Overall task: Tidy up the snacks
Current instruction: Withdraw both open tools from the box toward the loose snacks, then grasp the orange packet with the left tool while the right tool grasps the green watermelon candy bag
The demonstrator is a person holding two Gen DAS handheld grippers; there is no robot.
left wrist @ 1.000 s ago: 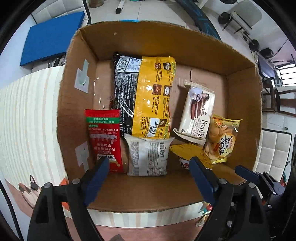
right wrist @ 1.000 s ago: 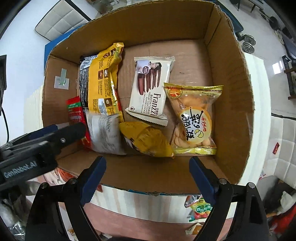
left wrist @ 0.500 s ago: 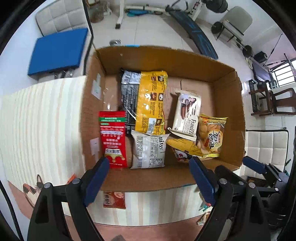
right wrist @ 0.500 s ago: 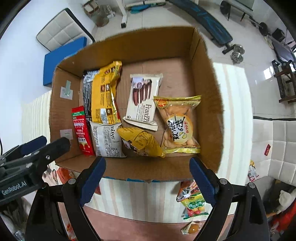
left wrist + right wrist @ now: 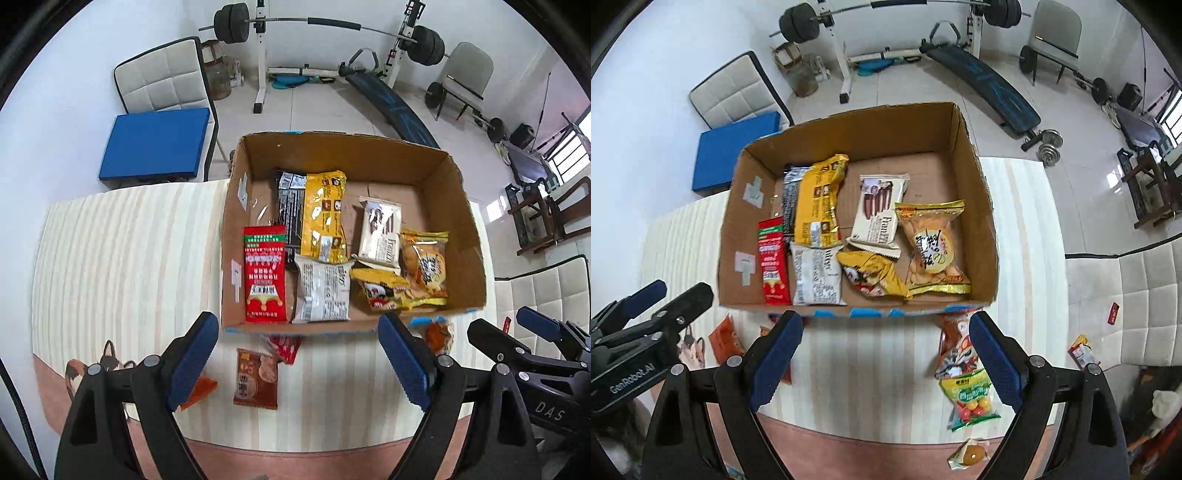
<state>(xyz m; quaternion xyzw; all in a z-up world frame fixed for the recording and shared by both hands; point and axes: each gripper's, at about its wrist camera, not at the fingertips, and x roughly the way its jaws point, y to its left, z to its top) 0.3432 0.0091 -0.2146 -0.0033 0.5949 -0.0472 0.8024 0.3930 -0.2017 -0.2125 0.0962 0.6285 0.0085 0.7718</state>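
Both jaws wide and empty; I'd drop my left gripper point(image 5: 295, 360) squarely over the brown snack packet point(image 5: 256, 380), pinching its short edges.

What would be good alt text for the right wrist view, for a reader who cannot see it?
An open cardboard box on a striped table holds several snack packets, including a long yellow bag and a red packet. The open right gripper is in front of it, above loose snacks such as a green candy bag. Gym equipment stands behind.
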